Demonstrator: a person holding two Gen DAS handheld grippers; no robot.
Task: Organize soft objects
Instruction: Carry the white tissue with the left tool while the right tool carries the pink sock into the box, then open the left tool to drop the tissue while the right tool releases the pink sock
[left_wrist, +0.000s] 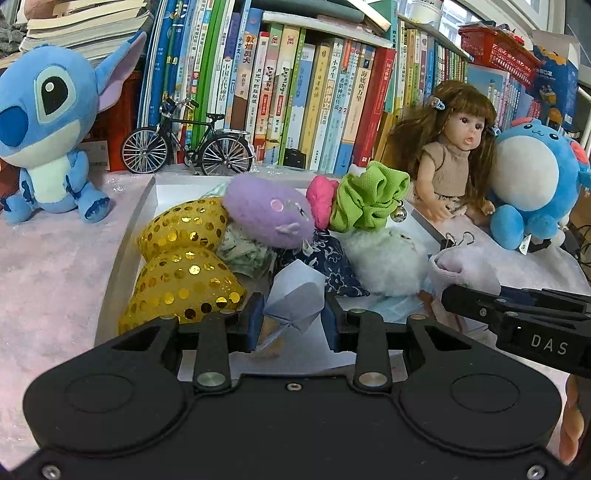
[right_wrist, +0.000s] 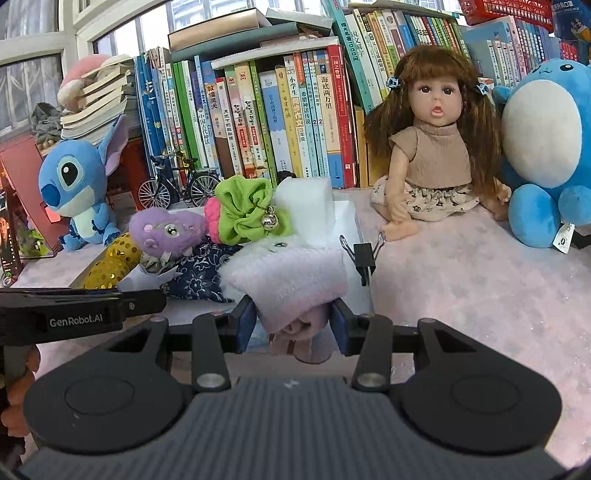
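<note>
Lilac fleece cloth (right_wrist: 291, 284) being pinched in right claw (right_wrist: 293, 325), pale folded paper (left_wrist: 295, 299) in left claw (left_wrist: 293, 319), both hovering over white tray (left_wrist: 147, 199) of soft toys; placing step, needing lowering, then releasing.

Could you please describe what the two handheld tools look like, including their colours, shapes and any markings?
Both are matt black. The left tool has a broad body with two round discs, silver pivot rivets on black link bars, and two dark blue finger pads. The right tool looks alike, with a ribbed grey centre panel. White lettering reads "DAS" on the right tool's side and "GenRobot.AI" on the left's. No cables or sleeves show.
</note>
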